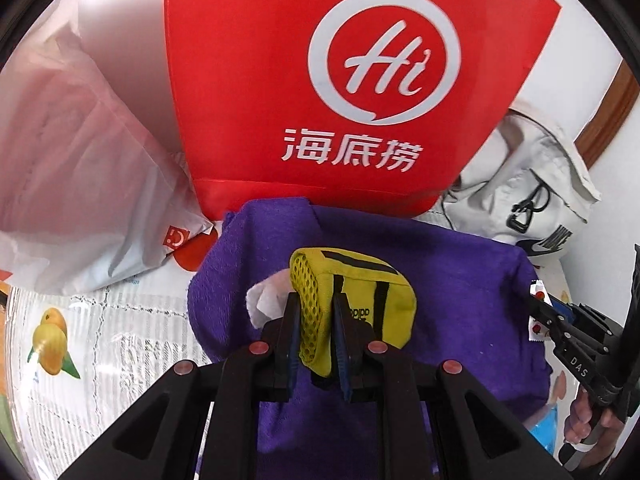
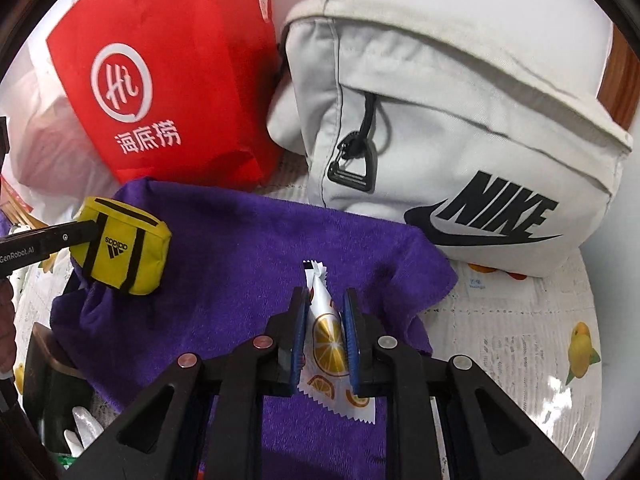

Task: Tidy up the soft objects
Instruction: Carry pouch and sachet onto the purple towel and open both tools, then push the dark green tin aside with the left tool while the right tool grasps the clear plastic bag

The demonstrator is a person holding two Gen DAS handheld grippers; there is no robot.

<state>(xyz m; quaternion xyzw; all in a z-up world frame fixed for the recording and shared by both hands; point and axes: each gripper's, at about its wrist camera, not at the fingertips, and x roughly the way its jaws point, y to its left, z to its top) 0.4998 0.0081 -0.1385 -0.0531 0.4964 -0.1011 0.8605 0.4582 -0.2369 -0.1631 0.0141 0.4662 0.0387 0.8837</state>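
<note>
My left gripper [image 1: 314, 308] is shut on a small yellow Adidas pouch [image 1: 360, 300] and holds it above a purple towel [image 1: 460, 280]; the pouch also shows in the right wrist view [image 2: 128, 252]. A crumpled white tissue [image 1: 266, 298] lies on the towel just left of the pouch. My right gripper [image 2: 326, 304] is shut on a white candy wrapper [image 2: 326, 340] printed with orange slices, over the purple towel [image 2: 240, 248]. In the left wrist view the right gripper [image 1: 538, 312] is at the towel's right edge.
A red paper bag [image 1: 320, 80] stands behind the towel, with a white plastic bag [image 1: 80, 184] to its left. A white Nike bag [image 2: 460, 140] lies at the back right. The tablecloth [image 2: 520, 340] is printed with fruit.
</note>
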